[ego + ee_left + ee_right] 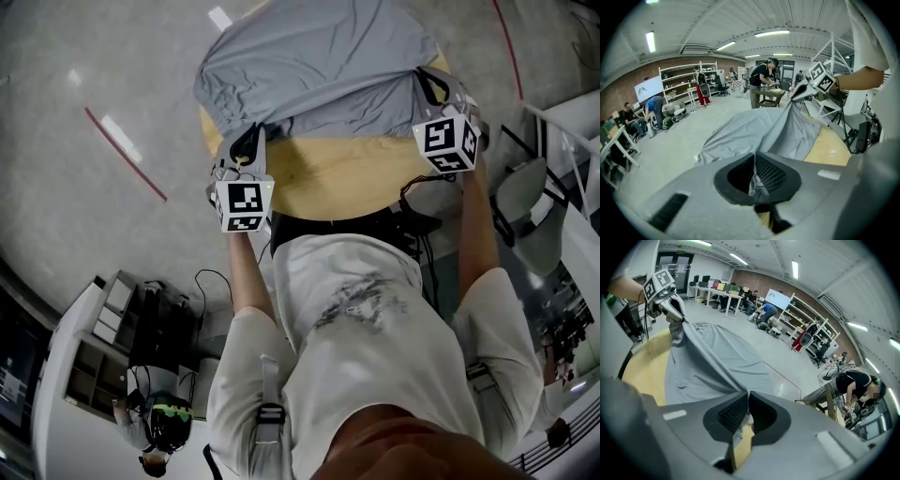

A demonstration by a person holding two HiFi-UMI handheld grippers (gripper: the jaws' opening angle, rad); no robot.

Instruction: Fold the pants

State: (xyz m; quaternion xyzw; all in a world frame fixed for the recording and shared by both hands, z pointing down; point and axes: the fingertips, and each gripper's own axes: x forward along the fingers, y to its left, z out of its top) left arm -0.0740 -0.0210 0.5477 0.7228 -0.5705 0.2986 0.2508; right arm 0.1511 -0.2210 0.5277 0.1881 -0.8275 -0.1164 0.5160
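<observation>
The grey pants (314,70) lie over the far part of a round wooden table (337,173) and hang off its far edge. My left gripper (246,141) is shut on the near left edge of the pants (754,136). My right gripper (439,86) is shut on the near right edge of the pants (712,362). Between the two grippers the cloth's near edge is lifted and stretched. In the left gripper view cloth is pinched between the pads at my left gripper (753,180). The right gripper view likewise shows cloth pinched at my right gripper (746,404).
A person's torso stands right against the near table edge. A white shelf unit (103,347) sits on the floor at lower left, white chairs (534,202) at right. Red tape lines (127,155) mark the grey floor. People work at benches and shelves far off (761,82).
</observation>
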